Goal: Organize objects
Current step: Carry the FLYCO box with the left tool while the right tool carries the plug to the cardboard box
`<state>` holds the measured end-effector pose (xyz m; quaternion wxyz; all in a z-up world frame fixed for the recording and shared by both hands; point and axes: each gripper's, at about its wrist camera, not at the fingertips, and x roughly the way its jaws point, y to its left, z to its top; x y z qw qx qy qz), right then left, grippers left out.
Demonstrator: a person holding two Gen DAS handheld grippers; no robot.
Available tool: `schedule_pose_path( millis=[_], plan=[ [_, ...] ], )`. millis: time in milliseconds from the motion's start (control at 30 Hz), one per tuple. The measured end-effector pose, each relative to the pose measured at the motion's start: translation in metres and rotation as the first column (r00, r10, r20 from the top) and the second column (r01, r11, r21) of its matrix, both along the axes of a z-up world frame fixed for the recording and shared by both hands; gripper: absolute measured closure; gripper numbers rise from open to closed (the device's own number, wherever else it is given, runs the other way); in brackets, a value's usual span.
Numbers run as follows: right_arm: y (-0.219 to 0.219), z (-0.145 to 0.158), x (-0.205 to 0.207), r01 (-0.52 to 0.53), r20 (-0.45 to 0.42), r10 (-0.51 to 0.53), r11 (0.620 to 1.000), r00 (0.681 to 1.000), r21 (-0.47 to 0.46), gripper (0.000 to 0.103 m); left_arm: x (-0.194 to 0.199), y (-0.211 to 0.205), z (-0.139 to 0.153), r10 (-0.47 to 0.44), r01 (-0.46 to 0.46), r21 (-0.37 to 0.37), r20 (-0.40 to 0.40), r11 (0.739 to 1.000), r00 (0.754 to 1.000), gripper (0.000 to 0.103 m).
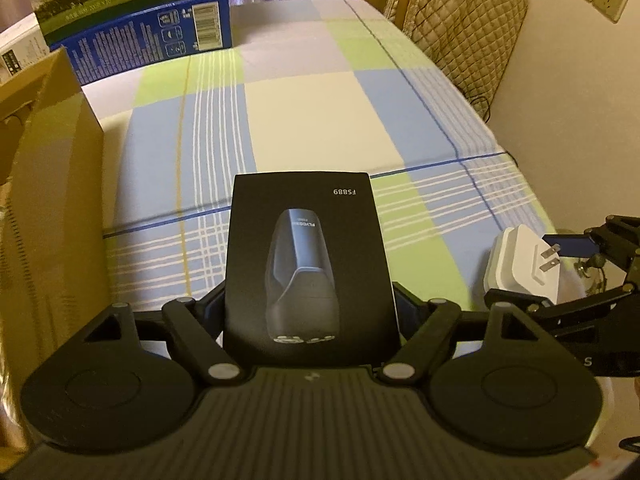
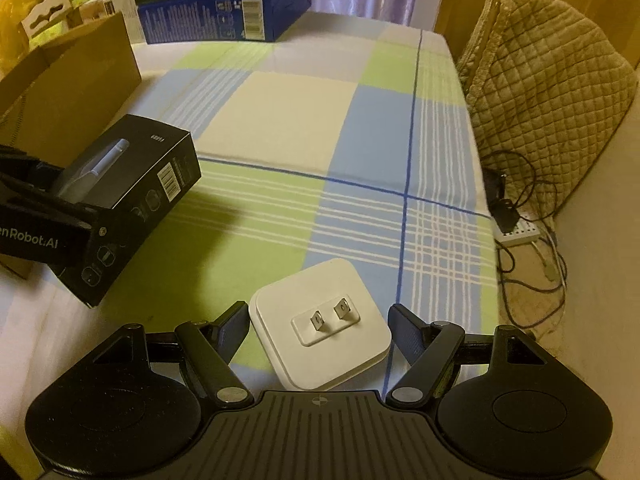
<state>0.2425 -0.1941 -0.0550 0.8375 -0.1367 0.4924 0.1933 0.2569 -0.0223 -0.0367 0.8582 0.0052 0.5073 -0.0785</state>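
Black cardboard, the shaver box (image 1: 308, 264) marked FS889, is pinched between the fingers of the left gripper (image 1: 310, 308) and is held raised above the checked tablecloth (image 1: 304, 120). To the left of that gripper a brown carton (image 1: 48, 184) is seen; far ahead of it stands a blue milk box (image 1: 152, 40). The white plug adapter (image 2: 320, 326), prongs up, is bracketed by the spread fingers of the right gripper (image 2: 318, 330); whether it is touched cannot be told. A quilted chair cover (image 2: 548, 92) is seen ahead to the right.
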Motion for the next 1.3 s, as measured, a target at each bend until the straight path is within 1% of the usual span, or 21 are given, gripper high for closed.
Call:
schedule_pose_path(
  millis=[367,700,933,1200,1300],
  plan=[
    [0.008,0.055,-0.047,0.032,0.056,-0.033,0.999,0.998,0.028,0.03,-0.052,0.009,0.053,0.004,-0.003,-0.024,0.077,1.0,0.997,0.026],
    [0.018,0.096,-0.102,0.046,0.111,-0.055,0.995,0.992,0.086,0.03,-0.118,0.025,0.095,0.007,-0.002,-0.032,0.162,0.999,0.987,0.026],
    [0.027,0.104,-0.141,0.068,0.121,-0.084,0.989,0.989,0.134,0.03,-0.162,0.038,0.108,0.017,-0.012,-0.028,0.189,1.0,0.982,0.026],
    [0.044,0.099,-0.179,0.055,0.115,-0.074,0.986,0.991,0.156,0.03,-0.209,0.062,0.112,0.039,-0.037,-0.017,0.212,0.999,0.976,0.026],
    [0.05,0.095,-0.188,0.051,0.103,-0.069,0.984,0.992,0.168,0.03,-0.22,0.072,0.112,0.056,-0.054,-0.018,0.214,0.998,0.975,0.026]
  ],
)
